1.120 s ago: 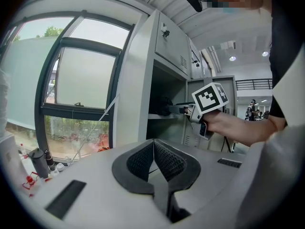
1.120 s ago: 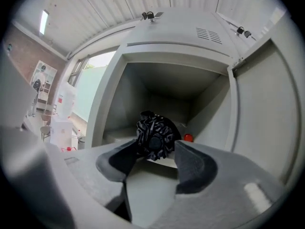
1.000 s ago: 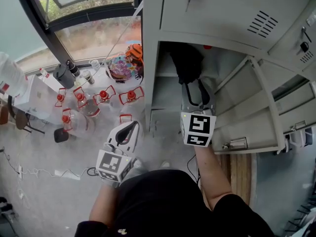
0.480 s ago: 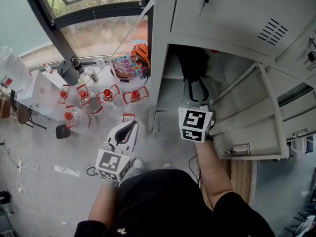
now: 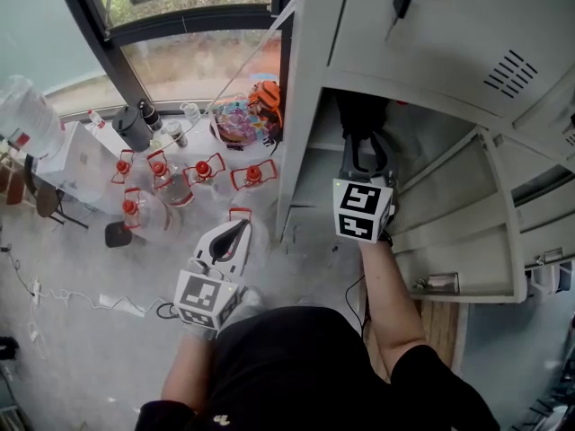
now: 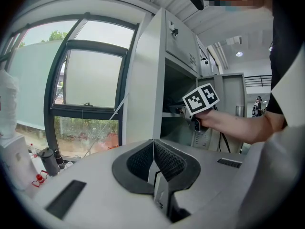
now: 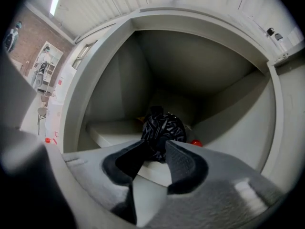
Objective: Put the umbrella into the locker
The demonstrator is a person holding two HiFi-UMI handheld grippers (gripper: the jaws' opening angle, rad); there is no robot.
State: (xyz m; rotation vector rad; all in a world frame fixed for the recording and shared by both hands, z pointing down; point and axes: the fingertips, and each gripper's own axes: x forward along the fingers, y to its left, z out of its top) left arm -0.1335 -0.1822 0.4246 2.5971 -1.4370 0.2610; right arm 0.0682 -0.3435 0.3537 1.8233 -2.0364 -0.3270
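Right claw (image 7: 155,151), clamped on the black umbrella (image 7: 162,128), aims it lengthwise into the open locker (image 7: 205,70); left claw (image 6: 153,144), closed empty, hangs well outside.

Left gripper (image 6: 153,147) jaws together, empty; right gripper (image 6: 175,109) at locker (image 6: 143,80) opening

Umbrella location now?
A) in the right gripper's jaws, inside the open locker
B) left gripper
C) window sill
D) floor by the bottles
A: the right gripper view shows the black umbrella between the jaws of the right gripper, inside the locker; the left gripper is shut and empty.
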